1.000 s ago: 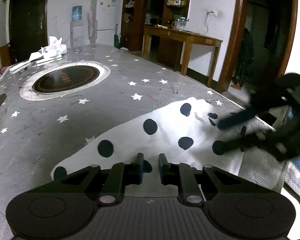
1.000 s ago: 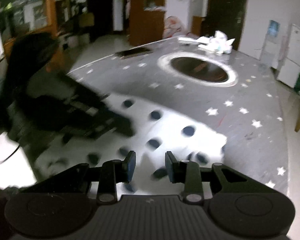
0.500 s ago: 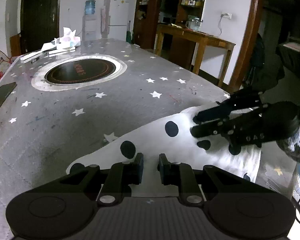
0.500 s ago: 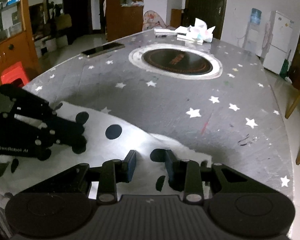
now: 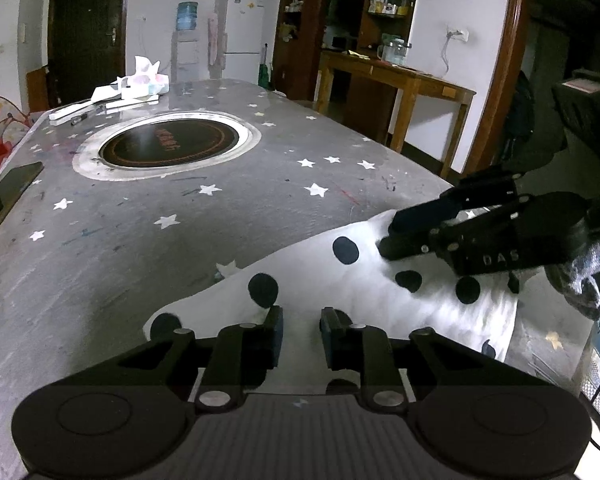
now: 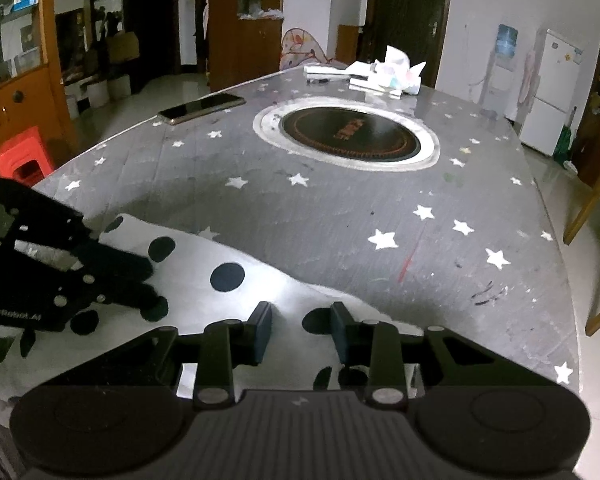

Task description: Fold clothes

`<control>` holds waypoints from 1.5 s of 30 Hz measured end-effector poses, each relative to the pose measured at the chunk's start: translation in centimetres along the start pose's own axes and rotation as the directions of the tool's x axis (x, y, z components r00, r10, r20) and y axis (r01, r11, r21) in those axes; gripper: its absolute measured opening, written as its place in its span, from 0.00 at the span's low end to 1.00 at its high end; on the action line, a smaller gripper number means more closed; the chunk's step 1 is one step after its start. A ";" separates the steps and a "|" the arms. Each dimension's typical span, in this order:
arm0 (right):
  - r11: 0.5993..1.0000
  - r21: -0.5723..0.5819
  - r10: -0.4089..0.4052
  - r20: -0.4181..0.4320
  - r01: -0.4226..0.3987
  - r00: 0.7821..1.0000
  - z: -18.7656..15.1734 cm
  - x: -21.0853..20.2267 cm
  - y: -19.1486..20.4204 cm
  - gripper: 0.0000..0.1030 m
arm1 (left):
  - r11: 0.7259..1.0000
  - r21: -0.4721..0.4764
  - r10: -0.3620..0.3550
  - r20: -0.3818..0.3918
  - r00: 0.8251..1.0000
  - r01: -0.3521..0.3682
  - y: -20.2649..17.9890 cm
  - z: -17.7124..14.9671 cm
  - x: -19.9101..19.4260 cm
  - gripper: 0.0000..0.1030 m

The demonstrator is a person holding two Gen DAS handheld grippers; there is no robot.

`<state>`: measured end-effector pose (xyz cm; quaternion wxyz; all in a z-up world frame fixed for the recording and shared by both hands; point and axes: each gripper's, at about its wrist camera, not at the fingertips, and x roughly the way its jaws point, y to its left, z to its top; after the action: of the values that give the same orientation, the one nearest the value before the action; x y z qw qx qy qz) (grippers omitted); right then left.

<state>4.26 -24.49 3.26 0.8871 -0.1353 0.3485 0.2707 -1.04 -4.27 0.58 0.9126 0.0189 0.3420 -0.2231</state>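
- left gripper (image 5: 300, 334): jaws a narrow gap apart, have just been opening; nothing pinched, white cloth only seen below the gap. Whether the tips touch the fabric I can't tell.
- right gripper (image 6: 300, 330): jaws apart, a bit wider than the left's, nothing between the pads; it hangs over the cloth's right part. In the left wrist view its tips sit on or just over the cloth near a black dot; contact unclear.
- person: a knit grey sleeve (image 5: 588, 276) shows behind the right gripper.
- polka-dot garment (image 5: 352, 288): white with black dots, lying flat along the table's near edge, both grippers over it; its right end is close to the table's near right corner.
- table (image 5: 180, 216): grey top with white stars, marker scuffs.
- round inset cooktop (image 5: 166, 146): centre of the table, well apart from the garment.
- phone (image 5: 8, 194): at the table's left edge.
- tissue pack and papers (image 5: 144, 80): at the far edge.
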 end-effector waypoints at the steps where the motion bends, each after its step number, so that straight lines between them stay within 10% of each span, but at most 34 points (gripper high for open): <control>1: 1.000 -0.001 -0.004 0.005 0.004 1.000 0.1 -0.1 0.0 0.32 | 1.000 -0.005 0.004 0.001 1.000 -0.004 0.1 -0.1 -0.2 0.22; 21: 0.982 0.183 -0.052 0.038 0.044 0.998 -1.6 -2.1 -4.3 0.55 | 0.980 -0.147 0.135 -0.005 0.991 -0.134 1.6 -2.2 -3.5 0.78; 45: 0.913 0.401 0.058 0.056 -0.076 0.997 -4.5 -2.4 -6.7 0.62 | 0.962 -0.227 0.147 -0.035 0.989 -0.151 1.9 -3.1 -4.1 0.82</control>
<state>4.19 -32.86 1.99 0.8933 0.0679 0.3823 0.2263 -4.89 -0.42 0.54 0.9199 -0.0590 0.3710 -0.1127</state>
